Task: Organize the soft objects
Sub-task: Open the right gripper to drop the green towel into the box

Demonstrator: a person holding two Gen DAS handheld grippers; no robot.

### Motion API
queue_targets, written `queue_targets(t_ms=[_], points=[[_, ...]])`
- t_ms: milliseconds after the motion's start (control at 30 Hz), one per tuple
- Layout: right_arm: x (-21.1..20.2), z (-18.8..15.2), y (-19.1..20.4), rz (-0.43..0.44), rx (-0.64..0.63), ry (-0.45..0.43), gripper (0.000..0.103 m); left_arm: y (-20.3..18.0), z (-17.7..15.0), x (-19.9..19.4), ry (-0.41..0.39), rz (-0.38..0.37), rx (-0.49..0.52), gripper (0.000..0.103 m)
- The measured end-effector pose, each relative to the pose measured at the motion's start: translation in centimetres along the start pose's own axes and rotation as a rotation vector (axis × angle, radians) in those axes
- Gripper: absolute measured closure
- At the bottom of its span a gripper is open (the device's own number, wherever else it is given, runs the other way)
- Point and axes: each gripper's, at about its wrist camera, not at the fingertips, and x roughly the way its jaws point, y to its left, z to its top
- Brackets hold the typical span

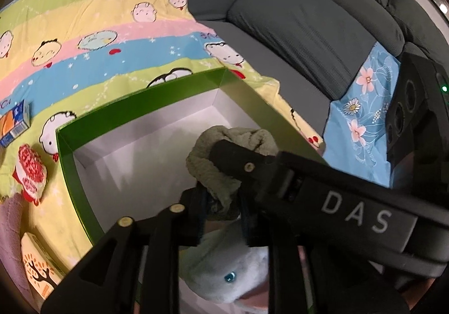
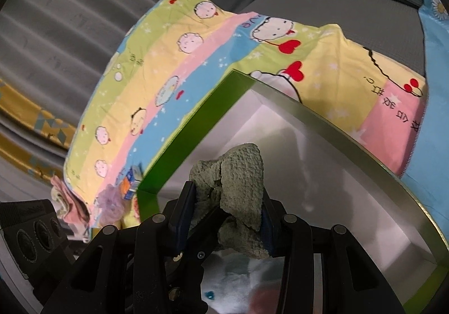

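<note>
Over the open green box [image 1: 73, 173], both grippers meet on one crumpled sage-green towel [image 1: 207, 162]. The box sits on a cartoon-printed quilt [image 1: 92, 42] spread over a grey sofa [image 1: 303, 22]; its inside walls are white and its outer walls bright green. The left gripper [image 1: 221, 218] has the towel's lower fold between its blue-padded fingers [image 1: 199, 210], with the jaws only narrowly parted; whether the pads press on the cloth or merely flank it I cannot tell from this view. The right gripper [image 2: 224, 218] reaches in from the box's right side and clamps the towel's upper bunch, its jaws about a third open with cloth filling the gap and bulging above the fingers [image 2: 183, 210]. In the right wrist view the towel [image 2: 238, 187] hangs just above the box floor, near the box's nearest edge rather than its far corner.

Below the towel, at the near end of the box, lies a white plush toy [image 1: 224, 274] with a blue eye; the towel's lowest fold is close over it, though contact is hidden by the grippers.

On the quilt beyond the box's left wall lie a small blue and orange carton [image 1: 15, 123] and a red-patterned soft thing [image 1: 32, 171]. A blue floral cloth [image 1: 359, 123] covers the sofa seat past the box's right wall.
</note>
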Motion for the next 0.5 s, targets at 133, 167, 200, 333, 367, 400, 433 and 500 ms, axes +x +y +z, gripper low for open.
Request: queue_targets(t_ms=[133, 167, 200, 333, 367, 400, 433, 500], points=[[0.2, 0.0, -0.5, -0.032, 0.006, 0.014, 0.058, -0.2, -0.5, -0.5, -0.011, 0.014, 0.0, 0.059], [0.1, 0.0, -0.6, -0.036, 0.008, 0.013, 0.053, -0.2, -0.6, -0.8, -0.018, 0.017, 0.003, 0.051], [0.0, 0.0, -0.6, -0.04, 0.008, 0.011, 0.048, -0.2, -0.8, -1.3, -0.028, 0.021, 0.003, 0.048], [-0.9, -0.2, -0.4, -0.023, 0.001, -0.027, 0.027, 0.5, -1.7, -4.0, -0.086, -0.008, -0.033, 0.026], [-1.1, -0.3, -0.2, -0.02, -0.002, -0.037, 0.026, 0.8, -2.1, -4.8, -0.104, -0.017, -0.042, 0.025], [-1.4, -0.4, 0.0, -0.017, -0.007, -0.046, 0.025, 1.0, -2.7, -5.8, -0.125, -0.018, -0.058, 0.024], [-1.7, -0.7, 0.2, -0.01, -0.016, -0.06, 0.024, 1.3, -3.2, -6.5, -0.141, -0.013, -0.074, 0.018], [-2.4, -1.2, 0.7, -0.012, -0.032, -0.092, 0.022, 2.0, -4.9, -8.2, -0.173, 0.0, -0.115, 0.015]])
